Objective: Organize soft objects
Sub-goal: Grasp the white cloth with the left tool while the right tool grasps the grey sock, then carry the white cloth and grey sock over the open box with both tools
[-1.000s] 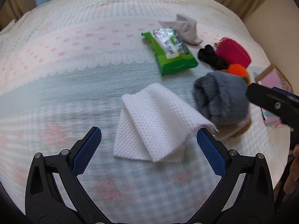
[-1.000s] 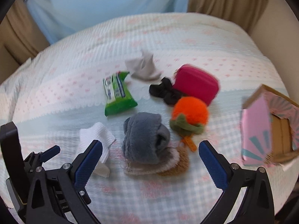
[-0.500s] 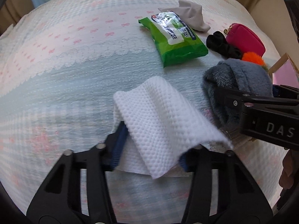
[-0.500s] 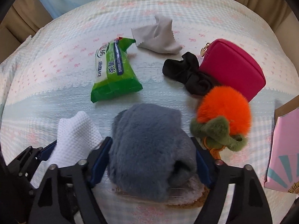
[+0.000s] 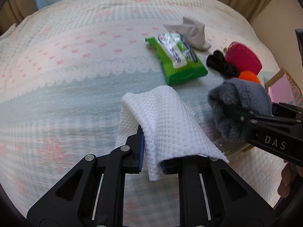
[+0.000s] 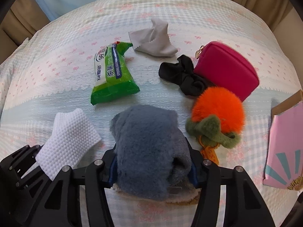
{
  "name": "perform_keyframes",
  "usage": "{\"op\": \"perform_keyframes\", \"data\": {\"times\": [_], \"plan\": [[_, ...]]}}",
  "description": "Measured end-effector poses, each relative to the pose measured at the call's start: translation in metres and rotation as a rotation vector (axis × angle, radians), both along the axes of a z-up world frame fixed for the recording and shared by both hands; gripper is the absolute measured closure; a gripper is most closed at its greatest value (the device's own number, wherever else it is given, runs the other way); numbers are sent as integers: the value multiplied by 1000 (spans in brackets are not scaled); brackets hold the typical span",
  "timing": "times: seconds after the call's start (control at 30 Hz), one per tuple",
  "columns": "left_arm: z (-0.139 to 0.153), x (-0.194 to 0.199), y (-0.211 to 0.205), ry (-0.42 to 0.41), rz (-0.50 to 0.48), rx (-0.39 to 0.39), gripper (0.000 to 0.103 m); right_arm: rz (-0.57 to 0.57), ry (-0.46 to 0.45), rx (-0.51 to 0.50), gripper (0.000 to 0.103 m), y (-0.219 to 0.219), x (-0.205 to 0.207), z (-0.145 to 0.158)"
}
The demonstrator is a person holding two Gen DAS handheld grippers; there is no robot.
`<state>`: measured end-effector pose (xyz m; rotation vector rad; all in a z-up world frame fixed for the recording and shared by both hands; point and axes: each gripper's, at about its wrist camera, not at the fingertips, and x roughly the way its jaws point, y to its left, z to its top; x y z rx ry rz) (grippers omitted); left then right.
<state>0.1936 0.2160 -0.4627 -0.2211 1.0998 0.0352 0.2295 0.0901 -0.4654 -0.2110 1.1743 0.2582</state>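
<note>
Left wrist view gives us the left hand-held gripper (image 5: 151, 160) clenched on a white dimpled cloth (image 5: 166, 124); its jaws have just been closing, and the cloth now drapes over the pads and stands up off the pale checked bedspread (image 5: 66, 98). To the left of that cloth we see a wide bare stretch of bedspread, running out to the scalloped lace band and the rounded far edge of the bed.

From the right wrist view, the right hand-held gripper (image 6: 151, 168) has just been closing too, and its pads press into the sides of a rolled grey-blue fleece bundle (image 6: 149, 147) that rests on a tan fuzzy piece (image 6: 178, 198). The two hand-held grippers sit close, side by side.

Beyond them we count a green pack of wet wipes (image 6: 111, 75), a light grey lens cloth (image 6: 153, 39), a black fabric scrunchie (image 6: 181, 75) touching a magenta zip pouch (image 6: 225, 70), and an orange fluffy pompom with green leaves (image 6: 215, 117) just beside the bundle. A pink cardboard box (image 6: 284, 147) stands at the right edge of the bed.
</note>
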Motion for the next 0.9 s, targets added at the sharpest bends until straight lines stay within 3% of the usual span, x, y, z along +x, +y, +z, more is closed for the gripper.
{"op": "perform_keyframes", "data": {"times": [0.23, 0.53, 0.9], "plan": [[50, -7, 12, -55, 28, -2, 91, -6, -49, 37, 51, 1, -15, 52], [156, -20, 12, -187, -2, 25, 91, -46, -174, 109, 51, -6, -48, 146], [275, -26, -46, -311, -46, 54, 91, -134, -328, 196, 51, -73, -91, 263]]}}
